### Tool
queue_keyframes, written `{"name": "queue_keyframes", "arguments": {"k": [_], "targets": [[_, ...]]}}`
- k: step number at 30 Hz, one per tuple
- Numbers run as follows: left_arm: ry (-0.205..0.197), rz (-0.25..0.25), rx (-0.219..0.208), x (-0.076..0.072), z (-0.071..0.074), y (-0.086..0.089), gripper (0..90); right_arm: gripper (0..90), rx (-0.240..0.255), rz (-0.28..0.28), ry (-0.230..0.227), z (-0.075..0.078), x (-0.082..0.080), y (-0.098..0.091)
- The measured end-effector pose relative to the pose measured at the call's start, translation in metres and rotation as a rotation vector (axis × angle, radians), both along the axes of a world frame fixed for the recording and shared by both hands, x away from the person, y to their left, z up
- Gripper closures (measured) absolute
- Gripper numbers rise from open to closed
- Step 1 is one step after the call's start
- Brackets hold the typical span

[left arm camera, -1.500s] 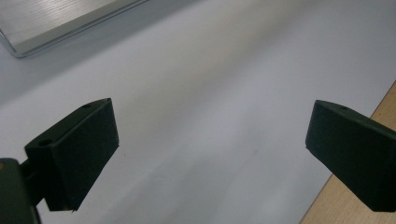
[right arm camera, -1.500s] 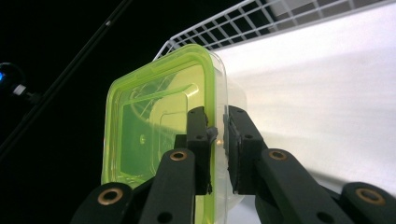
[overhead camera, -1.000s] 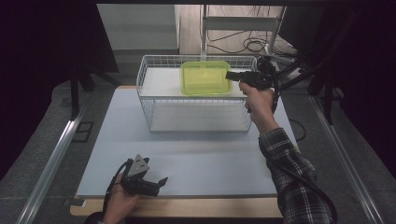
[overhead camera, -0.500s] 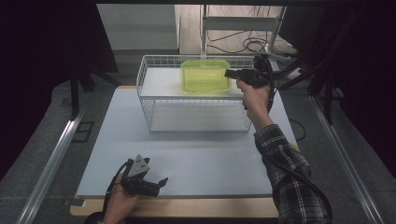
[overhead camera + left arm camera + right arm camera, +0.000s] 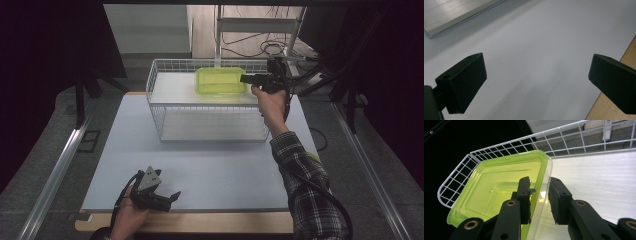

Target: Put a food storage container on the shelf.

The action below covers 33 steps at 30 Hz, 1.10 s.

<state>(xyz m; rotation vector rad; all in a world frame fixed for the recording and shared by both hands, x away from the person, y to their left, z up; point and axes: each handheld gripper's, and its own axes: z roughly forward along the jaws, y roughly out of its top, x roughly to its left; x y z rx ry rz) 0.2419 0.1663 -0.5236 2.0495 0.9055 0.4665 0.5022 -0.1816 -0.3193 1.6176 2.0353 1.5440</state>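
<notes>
A translucent lime-green plastic container (image 5: pixel 220 81) lies in the back part of a white wire basket (image 5: pixel 210 105). My right gripper (image 5: pixel 243 78) reaches in from the right at the container's right edge. In the right gripper view the container (image 5: pixel 499 190) has its side wall and clear rim standing between the jaws of that gripper (image 5: pixel 539 180). These jaws have just been opening, and a gap shows beside the inner pad. My left gripper (image 5: pixel 172 197) rests low on the white table mat (image 5: pixel 225 170) near the front edge, open and holding nothing (image 5: pixel 536 65).
The basket's wire walls (image 5: pixel 456 170) rise around the container, with pale flooring to its right. The mat's wooden front edge (image 5: pixel 629 47) runs beside the left gripper. A metal rail (image 5: pixel 55 175) runs along the table's left side. Cables lie behind the basket.
The green container has settled a little flatter in the basket. The right gripper shifted only slightly at its edge. The left gripper has not moved.
</notes>
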Motion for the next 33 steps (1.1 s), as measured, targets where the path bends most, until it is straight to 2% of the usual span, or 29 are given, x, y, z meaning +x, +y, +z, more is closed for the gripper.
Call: {"name": "queue_keyframes", "arguments": {"k": [4, 10, 13, 17, 22, 25, 33], "targets": [[0.001, -0.002, 0.003, 0.000, 0.000, -0.001, 1.3, 65.2, -0.005, -0.004, 0.001, -0.003, 0.002, 0.001], [-0.002, -0.003, 0.009, 0.000, 0.000, -0.001, 1.3, 59.9, -0.064, -0.005, -0.019, 0.000, 0.001, 0.003], [-0.002, -0.002, 0.007, 0.000, 0.000, -0.001, 1.3, 54.1, -0.080, 0.000, -0.035, 0.002, -0.001, 0.002], [0.009, 0.004, -0.002, 0.000, 0.000, 0.000, 1.3, 46.2, -0.061, 0.025, -0.053, 0.005, -0.004, -0.002], [0.007, 0.017, -0.016, 0.000, 0.001, 0.002, 1.2, 39.5, -0.072, 0.054, -0.077, 0.007, -0.010, -0.006], [0.017, 0.031, -0.045, 0.001, 0.002, 0.004, 0.9, 34.8, -0.104, 0.091, -0.103, 0.008, -0.018, -0.007], [0.028, 0.036, -0.047, 0.002, 0.000, 0.004, 0.0, 27.8, -0.147, 0.144, -0.151, 0.008, -0.035, -0.006]]}}
